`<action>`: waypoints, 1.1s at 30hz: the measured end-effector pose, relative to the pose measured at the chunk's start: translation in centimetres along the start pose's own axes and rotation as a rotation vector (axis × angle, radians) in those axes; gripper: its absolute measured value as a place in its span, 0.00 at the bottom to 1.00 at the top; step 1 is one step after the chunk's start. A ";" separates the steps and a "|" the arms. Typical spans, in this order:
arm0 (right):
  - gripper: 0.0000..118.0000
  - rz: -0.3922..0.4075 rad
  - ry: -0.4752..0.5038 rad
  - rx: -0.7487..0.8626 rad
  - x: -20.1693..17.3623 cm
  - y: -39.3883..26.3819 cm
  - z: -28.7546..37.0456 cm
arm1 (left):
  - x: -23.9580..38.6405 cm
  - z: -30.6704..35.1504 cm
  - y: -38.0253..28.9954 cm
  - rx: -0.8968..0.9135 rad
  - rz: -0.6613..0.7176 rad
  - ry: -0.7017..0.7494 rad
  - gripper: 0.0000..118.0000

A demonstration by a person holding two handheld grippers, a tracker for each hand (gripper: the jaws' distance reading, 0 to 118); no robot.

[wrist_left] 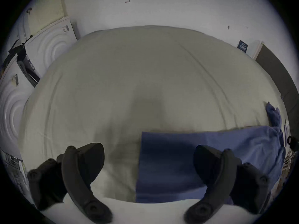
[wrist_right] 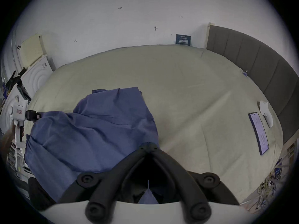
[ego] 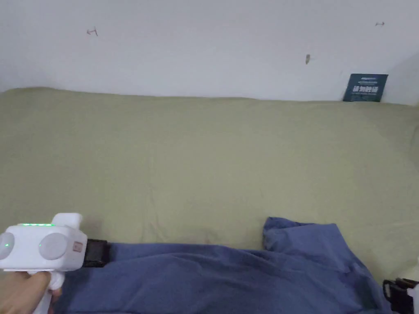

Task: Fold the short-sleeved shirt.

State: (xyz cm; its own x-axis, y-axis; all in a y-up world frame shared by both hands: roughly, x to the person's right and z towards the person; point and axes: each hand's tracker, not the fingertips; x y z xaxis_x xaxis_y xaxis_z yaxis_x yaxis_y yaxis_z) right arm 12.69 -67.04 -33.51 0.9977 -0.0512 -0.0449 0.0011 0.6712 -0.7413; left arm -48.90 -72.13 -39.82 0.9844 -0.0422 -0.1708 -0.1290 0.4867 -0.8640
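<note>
Blue short-sleeved shirt point(wrist_right: 97, 127) lies rumpled along near edge of bed point(ego: 204, 163), on olive sheet. Right claw point(wrist_right: 148, 145) pressed together, pinching shirt's right-hand edge. Left claw point(wrist_left: 148, 161) spread wide over shirt's left corner; one jaw above sheet, other above blue cloth. Phone point(wrist_right: 258, 133) and white device point(wrist_right: 266, 114) farther off by grey headboard point(wrist_right: 258, 57). Dark sign point(ego: 365, 87) against far wall.

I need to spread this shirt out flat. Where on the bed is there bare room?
The green sheet is bare between the blue shirt and the wall. It is crowded by the headboard, where a phone and a white device lie.
</note>
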 end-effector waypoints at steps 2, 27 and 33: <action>0.00 0.003 0.001 -0.013 0.2 0.5 -0.7 | 0.8 1.0 -0.3 0.033 -0.023 -0.005 0.78; 0.00 0.023 0.049 -0.145 0.4 8.9 -4.9 | 0.5 6.5 0.4 0.070 -0.002 -0.098 0.02; 0.00 0.002 0.099 -0.023 -0.7 7.9 3.2 | -1.2 12.7 -0.8 0.164 0.011 -0.136 0.02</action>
State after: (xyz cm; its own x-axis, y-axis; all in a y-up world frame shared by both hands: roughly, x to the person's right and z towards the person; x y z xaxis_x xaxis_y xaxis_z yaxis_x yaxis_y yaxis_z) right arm 12.20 -59.35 -37.19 0.9860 -0.1237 -0.1115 -0.0035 0.6540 -0.7565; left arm -48.47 -61.35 -32.88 0.9915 0.0764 -0.1049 -0.1297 0.6224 -0.7719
